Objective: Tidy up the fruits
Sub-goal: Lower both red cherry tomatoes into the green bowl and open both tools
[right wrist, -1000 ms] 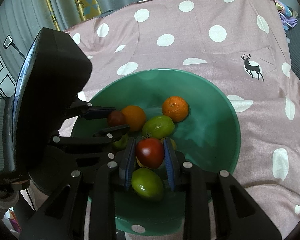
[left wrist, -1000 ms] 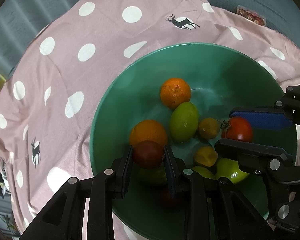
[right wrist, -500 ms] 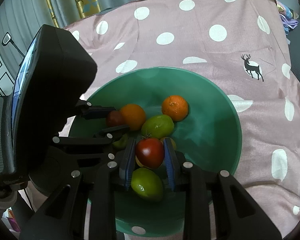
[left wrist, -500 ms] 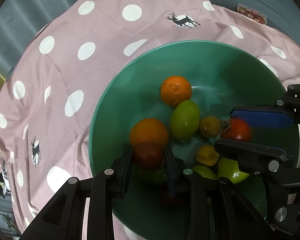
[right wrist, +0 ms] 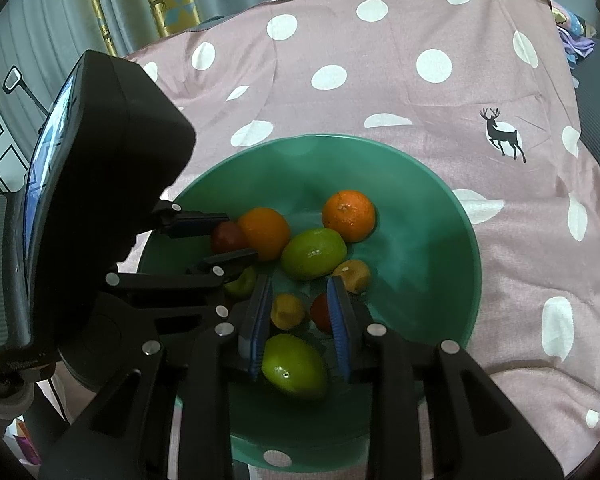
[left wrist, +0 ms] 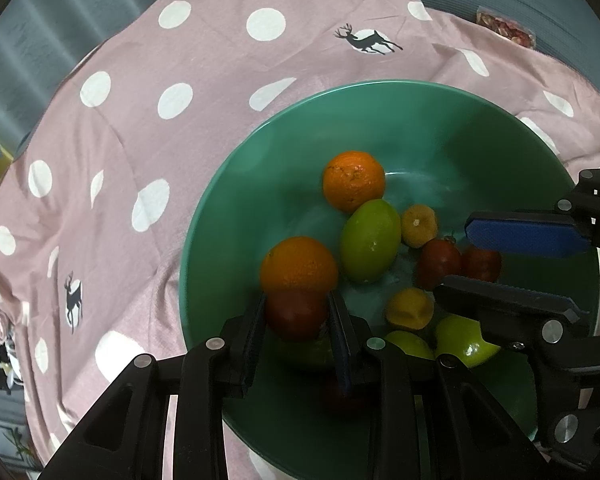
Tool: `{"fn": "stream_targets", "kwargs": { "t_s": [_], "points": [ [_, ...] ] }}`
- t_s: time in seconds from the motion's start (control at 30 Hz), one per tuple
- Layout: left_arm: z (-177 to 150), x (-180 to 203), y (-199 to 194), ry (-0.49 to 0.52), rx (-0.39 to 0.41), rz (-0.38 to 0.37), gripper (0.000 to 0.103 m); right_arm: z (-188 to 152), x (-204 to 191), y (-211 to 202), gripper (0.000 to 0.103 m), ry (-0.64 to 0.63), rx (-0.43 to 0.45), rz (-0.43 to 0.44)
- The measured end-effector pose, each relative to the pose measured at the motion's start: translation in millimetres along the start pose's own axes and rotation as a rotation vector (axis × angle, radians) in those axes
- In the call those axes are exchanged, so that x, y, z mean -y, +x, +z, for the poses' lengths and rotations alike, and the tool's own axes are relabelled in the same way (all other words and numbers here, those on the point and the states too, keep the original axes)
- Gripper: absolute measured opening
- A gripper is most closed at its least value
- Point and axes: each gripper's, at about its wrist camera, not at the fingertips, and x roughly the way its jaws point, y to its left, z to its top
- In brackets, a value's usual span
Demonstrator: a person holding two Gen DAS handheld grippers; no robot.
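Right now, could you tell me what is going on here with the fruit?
A person is working with a handheld tool in each hand over a green bowl of mixed fruit on a spotted pink cloth. The left tool is clamped on a dark red fruit, right beside an orange. The right tool is held over the pile with nothing clearly gripped; a red tomato lies by one pad.

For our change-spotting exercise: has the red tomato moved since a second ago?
Yes. The red tomato has dropped out of the right gripper, down toward the bowl floor.
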Motion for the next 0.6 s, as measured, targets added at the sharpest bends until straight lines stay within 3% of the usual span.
{"fn": "stream_targets", "kwargs": {
  "t_s": [0.3, 0.4, 0.6],
  "points": [
    [0.3, -1.5, -1.8, -0.018, -0.002, 0.0, 0.031, -1.0, 2.7, -3.9, 0.033, 0.018, 0.009, -0.001],
    [0.2, -3.5, -4.9, -0.028, 0.008, 0.007, 0.04, -1.7, 4.8, -5.8, 0.04, 0.028, 0.013, -0.005],
    [0.7, -3.7, -14.6, -0.039, 0.03, 0.005, 0.055, -1.7, 7.4, -14.4, 0.043, 0.043, 0.034, -0.005]
  ]
}}
